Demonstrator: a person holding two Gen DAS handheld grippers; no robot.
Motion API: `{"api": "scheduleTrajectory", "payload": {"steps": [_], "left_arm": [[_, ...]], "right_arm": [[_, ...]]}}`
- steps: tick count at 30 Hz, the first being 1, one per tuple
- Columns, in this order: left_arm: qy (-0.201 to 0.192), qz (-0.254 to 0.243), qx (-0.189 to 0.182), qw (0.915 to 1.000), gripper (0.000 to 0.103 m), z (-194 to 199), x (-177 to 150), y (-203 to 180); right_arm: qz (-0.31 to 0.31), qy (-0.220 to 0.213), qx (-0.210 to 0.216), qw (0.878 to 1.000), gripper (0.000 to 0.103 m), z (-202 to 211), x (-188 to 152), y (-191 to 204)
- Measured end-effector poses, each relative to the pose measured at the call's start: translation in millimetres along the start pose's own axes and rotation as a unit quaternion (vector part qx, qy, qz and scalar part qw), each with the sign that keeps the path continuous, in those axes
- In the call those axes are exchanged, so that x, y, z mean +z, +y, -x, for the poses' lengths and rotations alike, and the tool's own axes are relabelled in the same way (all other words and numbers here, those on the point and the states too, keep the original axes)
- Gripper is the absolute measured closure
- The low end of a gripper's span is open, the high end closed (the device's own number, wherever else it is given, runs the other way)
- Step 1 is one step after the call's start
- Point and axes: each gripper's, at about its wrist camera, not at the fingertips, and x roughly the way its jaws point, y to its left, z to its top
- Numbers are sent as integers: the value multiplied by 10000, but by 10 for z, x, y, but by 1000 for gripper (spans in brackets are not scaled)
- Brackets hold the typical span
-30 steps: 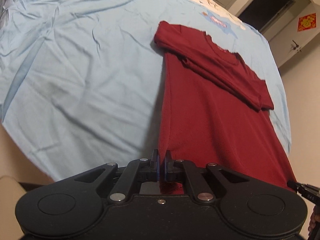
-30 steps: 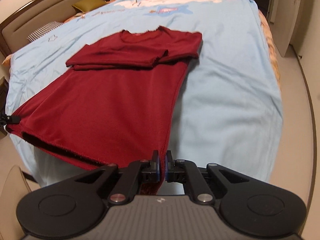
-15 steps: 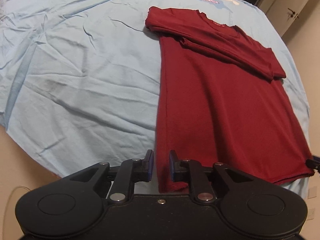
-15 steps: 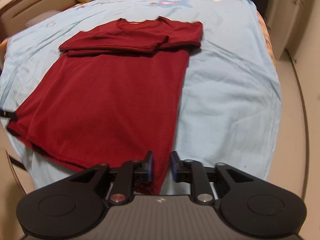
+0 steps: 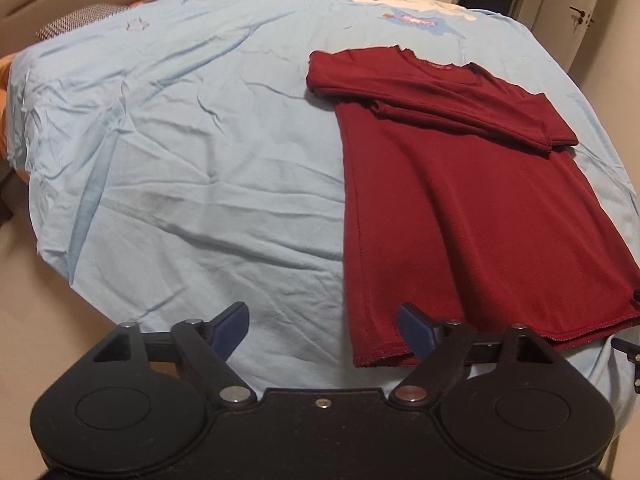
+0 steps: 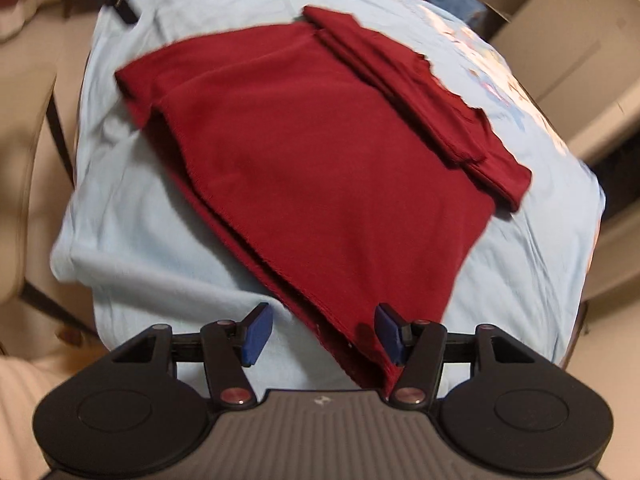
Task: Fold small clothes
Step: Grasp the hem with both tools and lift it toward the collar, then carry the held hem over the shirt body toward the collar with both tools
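Observation:
A dark red T-shirt [image 5: 460, 208] lies flat on the light blue bed sheet [image 5: 180, 160], its sleeves folded across the chest near the collar. Its hem lies at the near bed edge. My left gripper [image 5: 322, 330] is open and empty, with the shirt's left hem corner lying between its fingers. In the right wrist view the shirt [image 6: 320, 168] lies flat too, and my right gripper [image 6: 320, 334] is open and empty, with the right hem corner between its fingers. The right wrist view is tilted and slightly blurred.
The bed's near edge drops to a beige floor [image 5: 48, 292]. A headboard and pillows [image 5: 80, 20] are at the far left. Doors and cupboards [image 5: 572, 12] stand past the bed's far right. A person's arm [image 6: 24, 392] shows at lower left in the right wrist view.
Both grippers were shut on the shirt's hem corners and held them up. They have opened wide and let go, and the hem now rests on the bed. The right wrist view has swung round.

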Motion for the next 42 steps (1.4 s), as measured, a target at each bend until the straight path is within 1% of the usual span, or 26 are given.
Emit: {"api": "scheduleTrajectory", "payload": {"steps": [2,4,5,6,7,9,11,13,16,17,18,20,21,23,25,27,28,29,30,31,32,34,36,38,40,42], "left_arm": [[-92,-155,-37,9998,16,36,-14,-55],[-169,-297,-107,9994,16,74,-29,-113],[-217,-369,-155,9990,15,98,-40,-147],[-273,-459,-209,9984,15,120,-57,-190],[-325,-560,-262,9976,14,140,-73,-233],[-425,-822,-384,9950,14,172,-120,-337],[-479,-1114,-501,9914,13,176,-181,-461],[-507,-1456,-599,9862,13,151,-258,-596],[-516,-2126,-738,9730,13,46,-413,-826],[-520,-2349,-714,9680,13,-7,-465,-897],[-531,-2573,-600,9630,13,-68,-513,-968],[-563,-2943,-133,9539,18,-216,-579,-1097],[-555,-3000,52,9523,19,-286,-587,-1131],[-480,-2954,359,9535,26,-414,-563,-1154],[-434,-2902,524,9545,33,-496,-524,-1132],[-445,-2998,611,9510,37,-531,-514,-1108],[-458,-3081,649,9480,47,-537,-520,-1103],[-478,-3188,702,9440,62,-537,-523,-1083],[-508,-3282,761,9401,71,-529,-528,-1063],[-564,-3364,819,9365,89,-510,-529,-1035],[-665,-3402,847,9342,97,-473,-528,-1005],[-904,-3443,933,9298,98,-376,-515,-931],[-1070,-3526,1146,9225,98,-273,-498,-865],[-1176,-3454,1300,9219,98,-156,-462,-786],[-1243,-3426,1309,9220,98,-38,-422,-748],[-1303,-3520,1248,9184,98,89,-385,-757]], "right_arm": [[106,76,-72,9999,42,-69,18,51],[67,120,-68,9999,46,-102,32,61],[12,122,-38,9999,57,-114,35,45],[-64,137,29,9999,74,-119,33,14],[-126,149,51,9998,82,-108,38,-7],[-182,169,56,9997,92,-69,49,-58],[-213,145,88,9996,96,-7,68,-118],[-324,109,145,9993,97,73,105,-204],[-700,-7,286,9971,97,219,223,-391],[-858,-46,355,9957,97,264,264,-456],[-1018,-87,439,9938,97,305,313,-532],[-1240,-181,575,9904,97,383,392,-649],[-1318,-238,631,9890,97,421,433,-703],[-1459,-345,703,9862,97,487,495,-814],[-1584,-423,756,9836,97,537,545,-904],[-1703,-510,780,9810,97,601,601,-974],[-1756,-554,785,9798,97,623,619,-1009],[-1802,-600,789,9786,97,643,637,-1044],[-1830,-643,786,9779,97,663,653,-1075],[-1823,-673,768,9779,97,679,663,-1091],[-1784,-688,739,9788,97,703,671,-1092],[-1674,-660,684,9813,97,713,661,-1070],[-1596,-569,642,9834,97,699,629,-1038],[-1439,-436,536,9872,98,685,582,-968],[-1341,-297,562,9889,98,665,508,-872],[-1208,-177,611,9906,98,651,420,-773]]}}
